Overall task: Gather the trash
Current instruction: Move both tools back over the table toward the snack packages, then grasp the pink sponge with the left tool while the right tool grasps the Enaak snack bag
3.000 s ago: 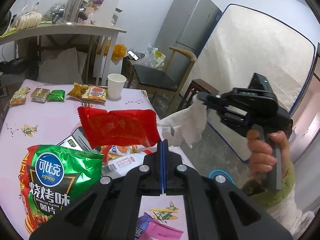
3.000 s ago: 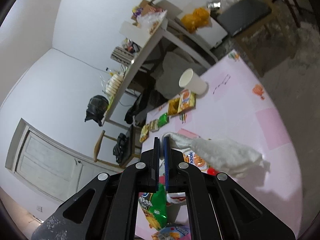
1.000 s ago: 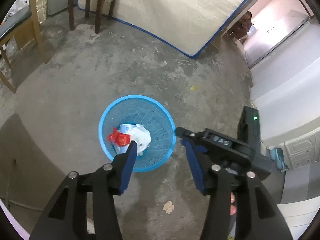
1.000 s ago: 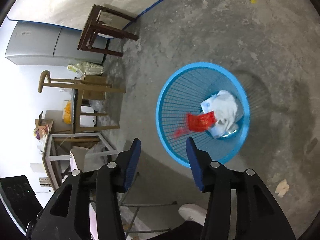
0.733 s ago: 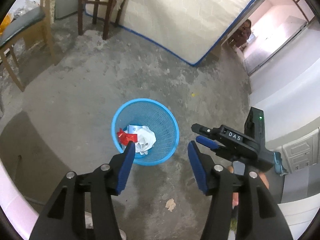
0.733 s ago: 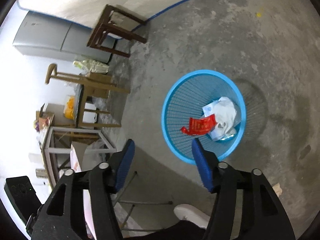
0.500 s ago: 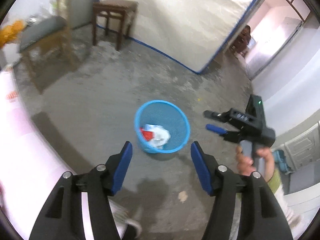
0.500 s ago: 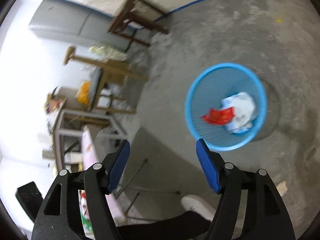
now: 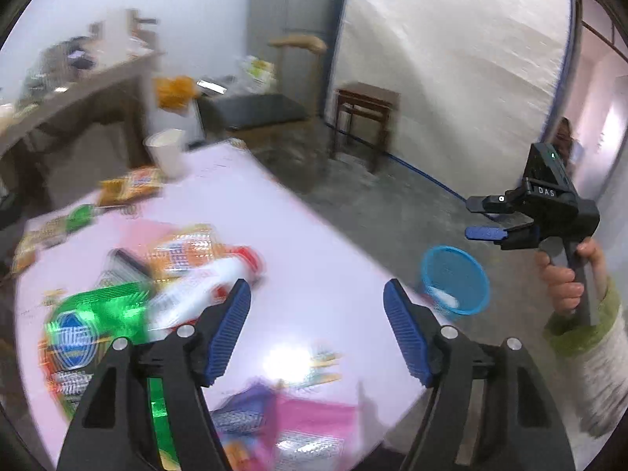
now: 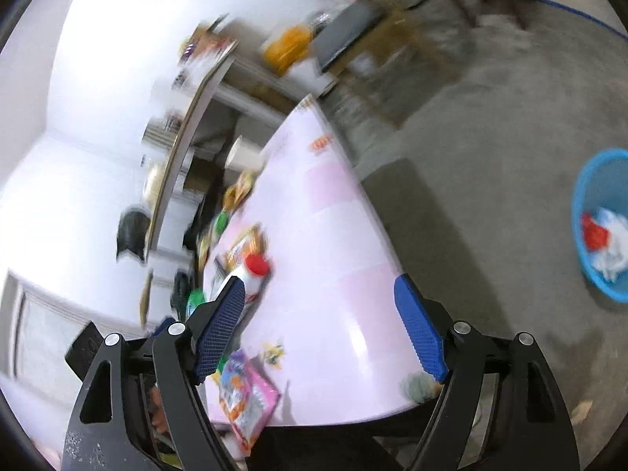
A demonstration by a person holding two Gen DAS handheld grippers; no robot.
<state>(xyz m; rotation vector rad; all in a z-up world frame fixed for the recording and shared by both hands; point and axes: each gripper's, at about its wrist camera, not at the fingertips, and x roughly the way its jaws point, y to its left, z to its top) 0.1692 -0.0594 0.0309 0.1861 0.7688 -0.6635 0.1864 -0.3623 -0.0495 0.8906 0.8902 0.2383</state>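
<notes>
A table stood at the left, with snack packets and a bottle near its left side and a cup at its far end. A bin sat on the floor to the right, with wrappers inside.

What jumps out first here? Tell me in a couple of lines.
The pink table fills the left wrist view, littered with snack packets, the shiny green bag brightest at its near left. On the concrete floor past its right edge stands the blue basket, with a red wrapper and white tissue inside.
</notes>
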